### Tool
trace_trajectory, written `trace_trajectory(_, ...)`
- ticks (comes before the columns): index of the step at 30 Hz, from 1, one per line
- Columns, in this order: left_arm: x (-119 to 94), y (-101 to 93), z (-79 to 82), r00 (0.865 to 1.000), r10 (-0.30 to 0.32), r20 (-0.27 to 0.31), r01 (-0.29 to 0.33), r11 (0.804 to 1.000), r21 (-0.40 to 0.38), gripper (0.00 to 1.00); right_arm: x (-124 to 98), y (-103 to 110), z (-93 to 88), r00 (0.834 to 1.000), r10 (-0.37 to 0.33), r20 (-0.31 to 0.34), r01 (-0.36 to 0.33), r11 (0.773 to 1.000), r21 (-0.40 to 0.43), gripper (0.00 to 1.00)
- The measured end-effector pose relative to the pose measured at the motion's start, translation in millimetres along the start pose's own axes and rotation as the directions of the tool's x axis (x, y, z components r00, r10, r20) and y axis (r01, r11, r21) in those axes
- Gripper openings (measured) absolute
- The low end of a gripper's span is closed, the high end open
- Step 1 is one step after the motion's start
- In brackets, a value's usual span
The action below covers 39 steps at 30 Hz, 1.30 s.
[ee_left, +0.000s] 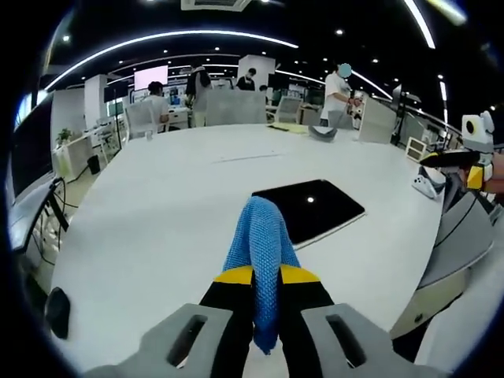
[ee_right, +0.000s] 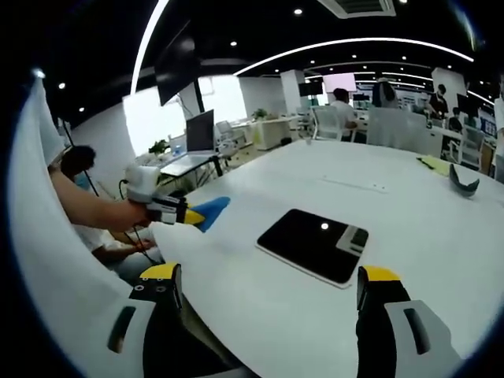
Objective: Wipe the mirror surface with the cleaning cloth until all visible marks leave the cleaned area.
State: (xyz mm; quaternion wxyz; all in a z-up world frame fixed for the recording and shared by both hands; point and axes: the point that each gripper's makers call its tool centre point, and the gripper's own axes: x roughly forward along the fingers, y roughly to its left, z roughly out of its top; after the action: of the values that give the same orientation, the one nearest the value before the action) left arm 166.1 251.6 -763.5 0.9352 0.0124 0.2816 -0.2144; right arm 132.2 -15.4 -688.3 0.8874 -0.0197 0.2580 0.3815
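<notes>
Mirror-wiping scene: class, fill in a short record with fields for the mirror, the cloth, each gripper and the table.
mirror: dark rectangular mirror lying flat on the table, reflecting a ceiling light
cloth: blue cleaning cloth hanging from the left gripper, short of the mirror
left gripper: left gripper shut on the cloth, above the table
right gripper: right gripper open, holding nothing, mirror ahead between its jaws
table: large white table

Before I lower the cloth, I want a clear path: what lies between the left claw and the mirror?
Bare white table, seen in the left gripper view; the left claw grips the blue knitted cloth short of the dark rectangular mirror.
</notes>
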Motion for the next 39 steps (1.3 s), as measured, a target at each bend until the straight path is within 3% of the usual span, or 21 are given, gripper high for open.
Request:
trace_trajectory(8,-12,-1.2,-2.6,1.0,-0.001,0.006,0.001,1.0,0.011,0.08,4,1,-0.7,1.0,0.005,0.0,-0.005,1.0,0.007,0.91)
trace_trajectory(18,-15,8.4,-31.2,0.999,0.013,-0.048,-0.012,1.0,0.006,0.08,9,4,0.3,1.0,0.007,-0.005,-0.007,1.0,0.007,0.91)
trace_trajectory(39,-10,14.7,-74.4,0.994,0.024,-0.108,-0.026,1.0,-0.017,0.08,-1,7,-9.3,0.999,-0.006,-0.049,0.006,1.0,0.001,0.91)
